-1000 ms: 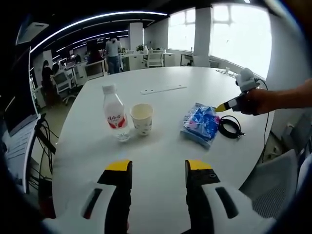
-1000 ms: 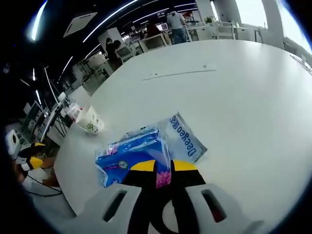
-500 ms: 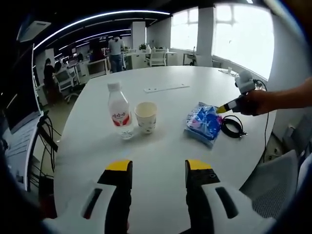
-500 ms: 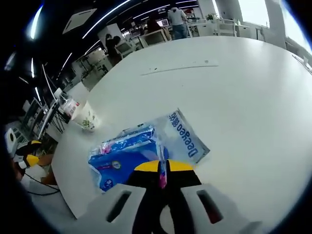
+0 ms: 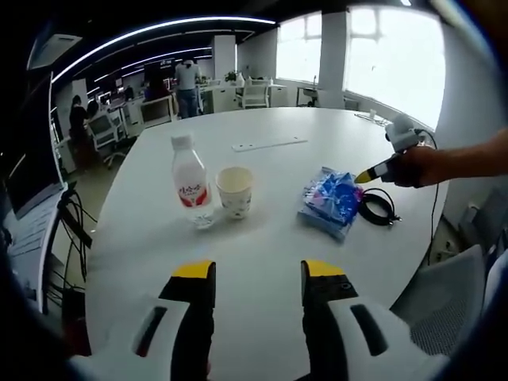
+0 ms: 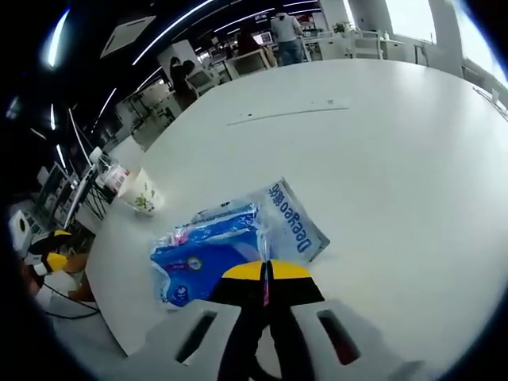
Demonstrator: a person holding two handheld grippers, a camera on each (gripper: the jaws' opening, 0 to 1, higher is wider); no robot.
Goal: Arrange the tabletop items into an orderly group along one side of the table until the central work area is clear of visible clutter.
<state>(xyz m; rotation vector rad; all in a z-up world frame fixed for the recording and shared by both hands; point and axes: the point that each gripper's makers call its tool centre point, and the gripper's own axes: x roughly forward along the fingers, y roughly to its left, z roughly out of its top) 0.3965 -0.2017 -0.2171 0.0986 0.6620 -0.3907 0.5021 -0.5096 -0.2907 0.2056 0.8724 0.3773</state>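
Blue crinkly plastic wipes packet (image 6: 208,252) now sits pinched in the right gripper (image 6: 266,272), jaws pressed tight since a second ago; left gripper (image 5: 258,270) stays spread, idle.

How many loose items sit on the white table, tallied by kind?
Water bottle: 1
Paper cup: 1
Blue tissue pack: 1
Black cable coil: 1
Flat white strip: 1
Total: 5
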